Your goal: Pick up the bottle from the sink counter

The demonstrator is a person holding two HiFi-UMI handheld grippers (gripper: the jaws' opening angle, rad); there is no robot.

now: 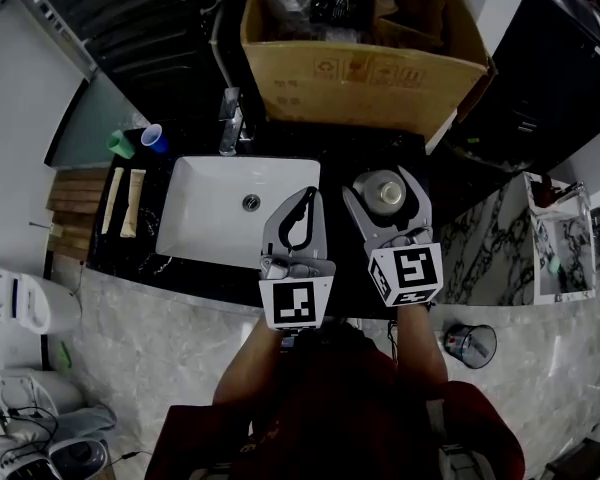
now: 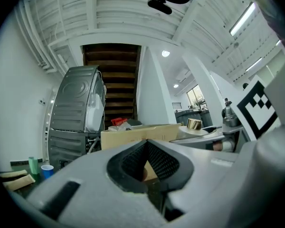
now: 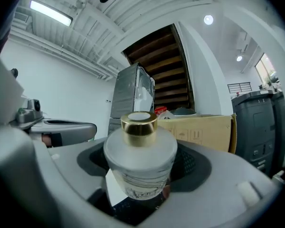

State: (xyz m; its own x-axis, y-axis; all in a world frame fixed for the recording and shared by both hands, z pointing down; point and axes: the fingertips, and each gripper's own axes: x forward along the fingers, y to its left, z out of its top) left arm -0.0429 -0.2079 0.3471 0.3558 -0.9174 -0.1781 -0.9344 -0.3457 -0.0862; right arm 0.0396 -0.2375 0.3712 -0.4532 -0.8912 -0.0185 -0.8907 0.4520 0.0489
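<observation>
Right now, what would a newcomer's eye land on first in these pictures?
First, the frosted, gold-capped bottle clamped in the right tongs, over the dark counter just right of the white sink. Next, the left tongs, shut and empty over the sink's right end, and the big cardboard box at the back of the counter.

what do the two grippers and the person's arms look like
The left gripper and the right gripper are both pale grey plastic, with curved jaws lined with black ribbed pads. Each carries a white cube printed with black square markers. The person wears a dark red top, and the forearms are uncovered.
</observation>
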